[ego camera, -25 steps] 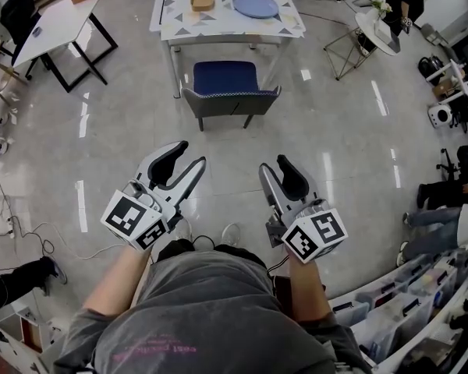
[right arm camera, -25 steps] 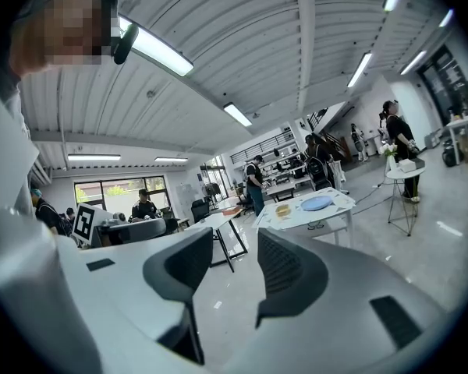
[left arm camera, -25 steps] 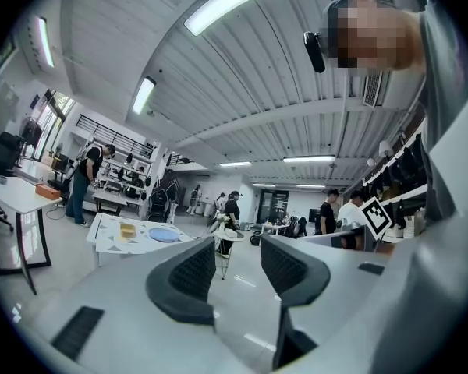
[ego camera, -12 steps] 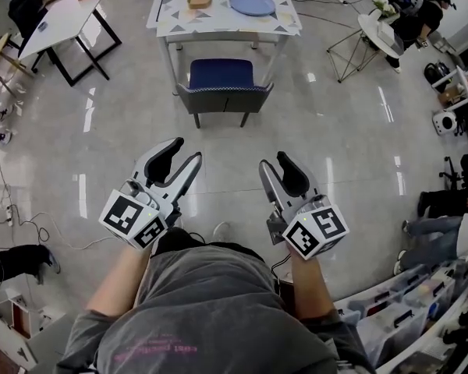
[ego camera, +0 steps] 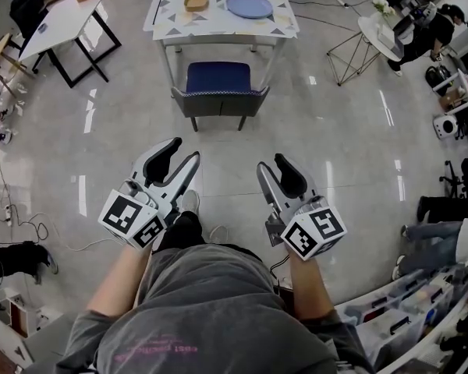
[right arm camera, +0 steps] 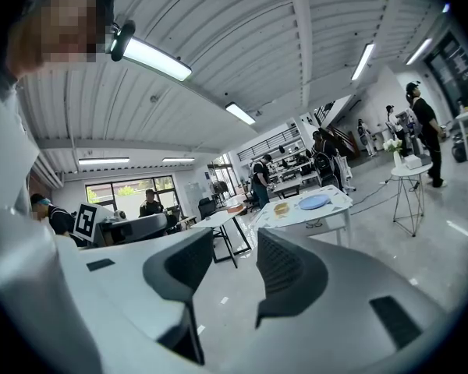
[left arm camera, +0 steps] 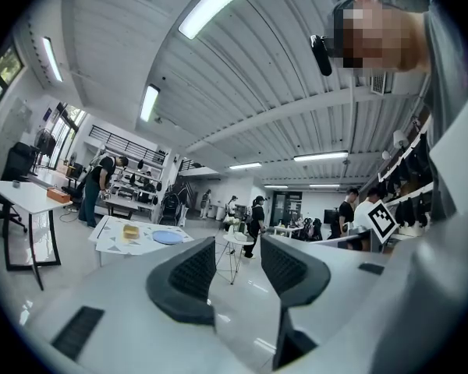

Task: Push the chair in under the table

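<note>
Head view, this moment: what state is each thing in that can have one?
White patterned table: standing, two dishes on top.
Blue-seated grey-backed chair: upright, out in front of the table, not pushed in, untouched.
Round blue plate: flat on the table, empty.
Yellow bowl: upright on the table.
Left gripper: open, empty.
Right gripper: open, empty.

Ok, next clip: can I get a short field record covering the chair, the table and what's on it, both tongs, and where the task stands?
target: chair, blue seat, pulled out in front of the table, backrest toward the person
goal: table, patterned top
on top: blue plate; yellow dish
left: left tongs open, empty, well short of the chair
right: right tongs open, empty, well short of the chair
status: chair untouched, push not yet begun
</note>
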`<state>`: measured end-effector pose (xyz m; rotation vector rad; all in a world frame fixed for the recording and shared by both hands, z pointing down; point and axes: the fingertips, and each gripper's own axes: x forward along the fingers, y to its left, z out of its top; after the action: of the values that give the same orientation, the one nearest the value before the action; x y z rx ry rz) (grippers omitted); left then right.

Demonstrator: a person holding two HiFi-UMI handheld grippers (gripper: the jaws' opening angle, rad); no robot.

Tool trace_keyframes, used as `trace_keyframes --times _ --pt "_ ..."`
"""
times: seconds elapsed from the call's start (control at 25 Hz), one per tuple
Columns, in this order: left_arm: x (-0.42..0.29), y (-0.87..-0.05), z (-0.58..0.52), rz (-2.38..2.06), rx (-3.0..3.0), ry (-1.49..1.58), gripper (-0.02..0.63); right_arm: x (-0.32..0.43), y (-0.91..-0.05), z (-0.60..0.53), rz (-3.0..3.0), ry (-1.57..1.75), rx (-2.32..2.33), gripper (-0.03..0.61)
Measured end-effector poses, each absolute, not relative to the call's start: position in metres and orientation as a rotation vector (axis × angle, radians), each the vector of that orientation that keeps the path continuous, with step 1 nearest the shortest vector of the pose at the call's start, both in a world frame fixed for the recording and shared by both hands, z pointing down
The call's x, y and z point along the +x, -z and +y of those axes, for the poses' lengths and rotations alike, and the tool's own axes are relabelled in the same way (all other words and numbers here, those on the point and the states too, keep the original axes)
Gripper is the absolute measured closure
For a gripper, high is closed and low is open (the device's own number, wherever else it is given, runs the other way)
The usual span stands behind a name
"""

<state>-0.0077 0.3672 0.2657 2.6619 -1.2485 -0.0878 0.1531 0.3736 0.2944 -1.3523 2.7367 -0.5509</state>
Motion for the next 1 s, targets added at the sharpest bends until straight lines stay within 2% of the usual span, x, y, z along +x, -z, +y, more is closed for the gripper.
trace_keyframes --times 0.4,1.0 --pt "-0.016 -0.276 0.315 -1.257 2.632 0.101 0.436 0.151 -0.307 0.328 2.756 0.584 -1.372 0.416" --pt "-0.046 -0.303 0.172 -1.212 2.591 0.052 0.439 0.124 -0.33 0.191 2.735 0.682 -1.426 0.416"
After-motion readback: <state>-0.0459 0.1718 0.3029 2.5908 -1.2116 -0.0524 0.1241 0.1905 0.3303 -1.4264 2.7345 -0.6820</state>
